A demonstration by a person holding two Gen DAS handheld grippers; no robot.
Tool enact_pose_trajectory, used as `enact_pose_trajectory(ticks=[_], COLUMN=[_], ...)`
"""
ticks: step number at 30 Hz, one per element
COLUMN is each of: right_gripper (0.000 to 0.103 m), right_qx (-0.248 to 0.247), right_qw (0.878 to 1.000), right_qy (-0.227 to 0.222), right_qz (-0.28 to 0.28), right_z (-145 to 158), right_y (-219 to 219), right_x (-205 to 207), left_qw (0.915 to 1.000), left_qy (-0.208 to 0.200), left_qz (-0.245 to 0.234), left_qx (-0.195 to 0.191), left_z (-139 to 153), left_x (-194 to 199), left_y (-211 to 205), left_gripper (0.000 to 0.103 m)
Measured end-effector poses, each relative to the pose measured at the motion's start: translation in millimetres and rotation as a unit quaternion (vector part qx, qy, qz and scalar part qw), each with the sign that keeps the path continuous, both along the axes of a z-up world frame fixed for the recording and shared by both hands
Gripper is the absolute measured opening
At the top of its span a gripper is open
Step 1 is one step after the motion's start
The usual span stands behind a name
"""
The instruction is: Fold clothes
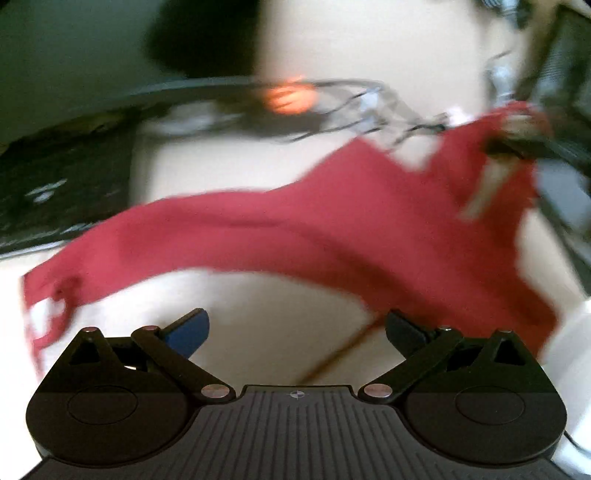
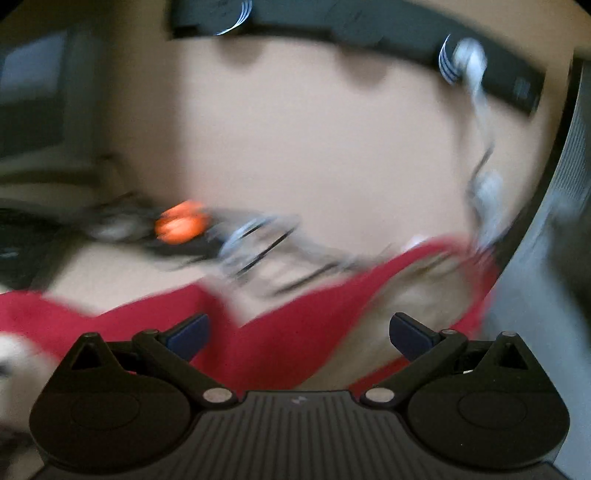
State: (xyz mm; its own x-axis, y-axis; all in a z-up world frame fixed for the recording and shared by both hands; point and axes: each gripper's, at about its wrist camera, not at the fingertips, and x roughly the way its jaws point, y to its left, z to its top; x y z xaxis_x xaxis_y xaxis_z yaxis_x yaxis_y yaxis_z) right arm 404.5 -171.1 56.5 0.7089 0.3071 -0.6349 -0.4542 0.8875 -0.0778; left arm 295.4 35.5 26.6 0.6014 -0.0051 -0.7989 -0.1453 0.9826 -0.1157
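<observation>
Both views badly motion-blurred; fine detail lost.

Left wrist view: left gripper (image 1: 297,332) spread wide, nothing between its fingers. Red garment (image 1: 332,221) lies stretched across the pale counter (image 1: 221,166), running from 8 o'clock up to 2 o'clock, just ahead of the fingertips. Its lower left end shows white markings. At 2 o'clock a dark object sits against the cloth's far corner; too smeared to tell what it is. Only this view shows the garment's full spread, and a dark flat item (image 1: 62,192) at 9 o'clock.

Right wrist view: right gripper (image 2: 299,334) also wide open, holding nothing. The red garment (image 2: 288,332) fills the gap between and under its fingers, from 9 o'clock to 3 o'clock. Only this view shows a long dark bar (image 2: 369,26) along 12 o'clock.

Both views: an orange blob (image 1: 291,98) among tangled cables (image 2: 258,243) beyond the cloth.

No containers discernible.
</observation>
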Motion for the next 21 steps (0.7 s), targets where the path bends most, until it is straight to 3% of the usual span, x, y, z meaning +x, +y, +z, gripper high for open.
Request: enact_pose_trajectory(ticks=[3, 9, 12, 16, 21], right_gripper=[0.103, 0.103, 0.103, 0.103, 0.103], right_qx=[0.040, 0.057, 0.038, 0.059, 0.076], right_qw=[0.998, 0.990, 0.993, 0.995, 0.994], right_qy=[0.040, 0.113, 0.097, 0.077, 0.085], right_qz=[0.028, 0.055, 0.055, 0.028, 0.008], right_z=[-25, -71, -77, -64, -62], right_y=[10, 47, 57, 54, 60], right_x=[-56, -134, -148, -156, -170], left_qw=[0.9994, 0.9994, 0.9995, 0.9996, 0.9980], left_qy=[0.029, 0.021, 0.005, -0.015, -0.035], left_qz=[0.019, 0.025, 0.026, 0.018, 0.007], left_qx=[0.008, 0.015, 0.015, 0.018, 0.052], left_z=[-9, 0, 15, 39, 61], left_x=[-3, -21, -38, -76, -125], left_y=[16, 12, 9, 5, 1], left_gripper=[0.103, 0.103, 0.103, 0.103, 0.103])
